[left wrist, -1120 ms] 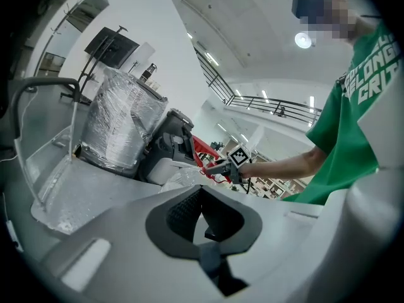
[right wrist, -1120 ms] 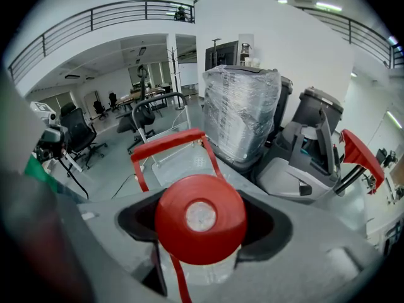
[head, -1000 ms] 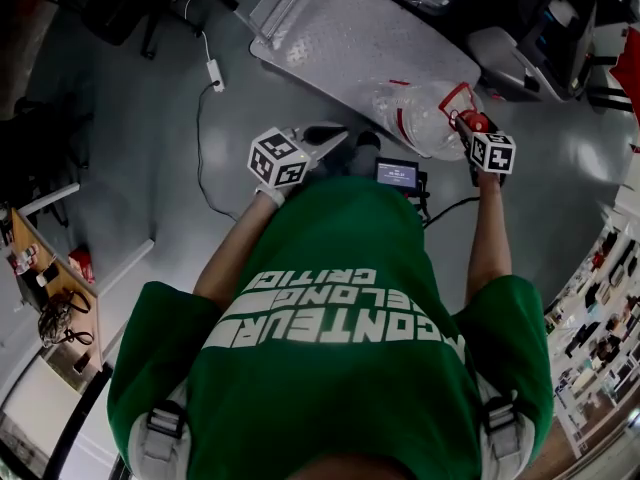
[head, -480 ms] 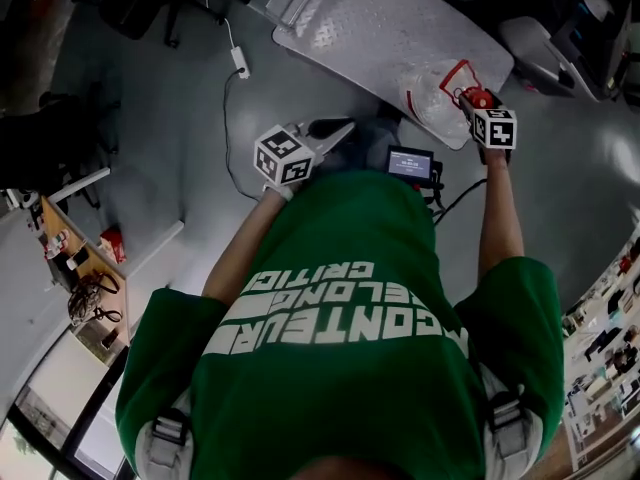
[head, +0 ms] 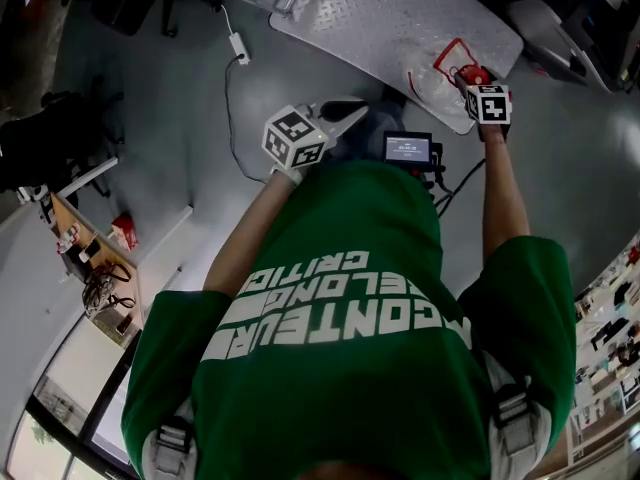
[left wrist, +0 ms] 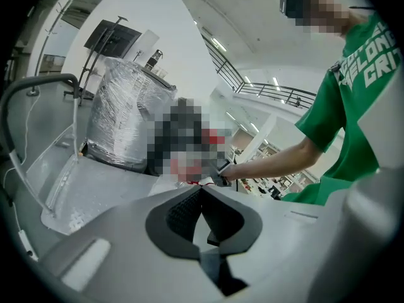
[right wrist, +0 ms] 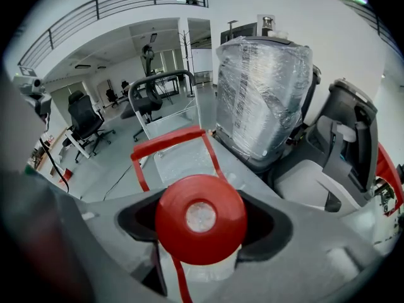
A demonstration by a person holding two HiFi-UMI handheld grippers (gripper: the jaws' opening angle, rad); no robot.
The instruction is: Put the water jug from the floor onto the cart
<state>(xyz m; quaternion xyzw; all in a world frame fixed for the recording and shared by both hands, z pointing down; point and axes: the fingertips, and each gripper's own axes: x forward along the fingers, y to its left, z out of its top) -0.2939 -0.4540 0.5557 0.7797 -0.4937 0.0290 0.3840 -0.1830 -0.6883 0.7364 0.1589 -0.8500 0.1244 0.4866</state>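
Observation:
In the head view the clear water jug (head: 437,76), with a red cap (head: 474,74) and a red carry handle (head: 452,52), is over the near right corner of the cart's metal deck (head: 380,18). I cannot tell whether it rests on the deck. My right gripper (head: 472,80) is shut on the jug's neck. In the right gripper view the red cap (right wrist: 201,218) sits between the jaws, with the red handle (right wrist: 169,142) beyond it above the deck (right wrist: 180,163). My left gripper (head: 345,118) hangs shut and empty left of the jug, its pads (left wrist: 189,207) together.
The cart's push handle (right wrist: 158,79) rises at the deck's far end. A plastic-wrapped load (right wrist: 262,100) and grey chairs (right wrist: 344,144) stand beside the cart. A power strip with its cable (head: 238,48) lies on the floor. A small screen (head: 407,148) hangs in front of the person.
My right gripper has carried the jug farther in over the cart's deck. The left gripper has stayed shut and kept its place in front of the person.

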